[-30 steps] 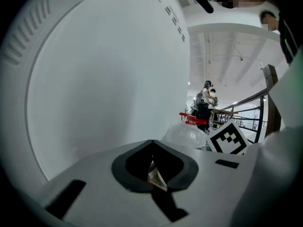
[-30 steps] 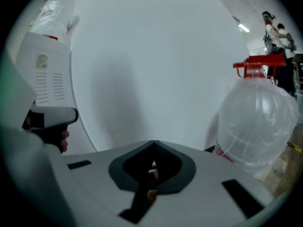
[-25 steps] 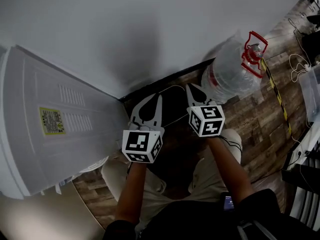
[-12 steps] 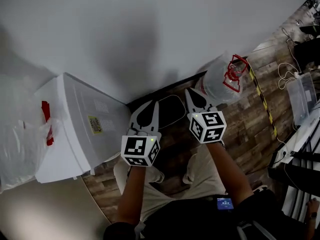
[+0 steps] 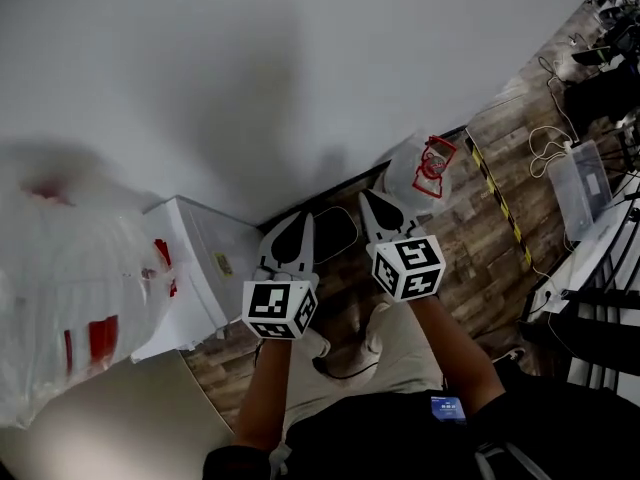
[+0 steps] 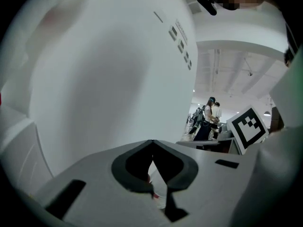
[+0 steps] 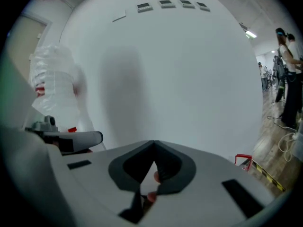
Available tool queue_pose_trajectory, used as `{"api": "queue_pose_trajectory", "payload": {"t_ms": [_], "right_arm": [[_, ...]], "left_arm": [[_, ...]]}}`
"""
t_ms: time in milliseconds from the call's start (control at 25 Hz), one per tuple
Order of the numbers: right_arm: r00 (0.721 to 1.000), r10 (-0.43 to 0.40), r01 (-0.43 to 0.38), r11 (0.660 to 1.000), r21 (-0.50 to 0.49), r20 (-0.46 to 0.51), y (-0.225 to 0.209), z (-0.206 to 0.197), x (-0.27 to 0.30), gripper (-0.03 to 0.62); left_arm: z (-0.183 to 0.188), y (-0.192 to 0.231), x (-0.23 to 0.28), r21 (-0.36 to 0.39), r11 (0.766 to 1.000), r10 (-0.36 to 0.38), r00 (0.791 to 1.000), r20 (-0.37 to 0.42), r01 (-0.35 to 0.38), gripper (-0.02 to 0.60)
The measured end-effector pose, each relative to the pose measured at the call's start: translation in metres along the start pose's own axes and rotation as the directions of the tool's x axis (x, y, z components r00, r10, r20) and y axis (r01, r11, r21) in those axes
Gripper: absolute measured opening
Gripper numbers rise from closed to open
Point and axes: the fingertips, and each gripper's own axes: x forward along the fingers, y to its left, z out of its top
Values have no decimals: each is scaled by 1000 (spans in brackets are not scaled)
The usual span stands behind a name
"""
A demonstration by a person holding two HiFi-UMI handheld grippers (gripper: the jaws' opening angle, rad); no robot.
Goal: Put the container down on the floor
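Two tongs are held out side by side over a wood-plank floor (image 5: 470, 258). Both are closed and empty: the left tongs (image 5: 302, 218) and the right tongs (image 5: 367, 196) each have their tips pressed together. The container (image 5: 425, 173), a clear jug with a red handle, rests on the floor beside the white wall (image 5: 300, 68), just beyond the right tongs and apart from them. A dark baseboard (image 5: 345, 180) runs along the wall's foot. A white cabinet (image 5: 200, 268) stands at the left, with a blurred clear bottle (image 5: 70, 298) above it. A yellow-and-black stripe (image 5: 497, 208) crosses the planks. Cables (image 5: 550, 138) and a clear box (image 5: 580, 178) lie farther right.
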Motion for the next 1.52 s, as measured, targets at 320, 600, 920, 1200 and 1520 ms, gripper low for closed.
{"api": "queue_pose_trajectory", "payload": {"t_ms": [320, 600, 920, 1200, 1520], "right_arm": [[999, 34, -34, 999, -18, 26, 24, 96, -68, 29], [995, 74, -71, 997, -43, 63, 31, 150, -115, 29], [986, 124, -118, 992, -53, 114, 19, 173, -149, 29], [979, 138, -132, 990, -52, 147, 16, 182, -176, 29], [978, 83, -74, 996, -54, 191, 41, 186, -211, 29]], "left_arm": [[99, -55, -27, 47, 999, -4, 999, 41, 2, 17], [152, -92, -52, 82, 996, 29, 996, 87, -36, 17], [177, -134, -67, 121, 989, 72, 987, 142, -90, 17], [186, -159, -81, 78, 993, 79, 981, 178, -94, 17], [194, -177, -111, 118, 993, -12, 983, 185, -10, 17]]}}
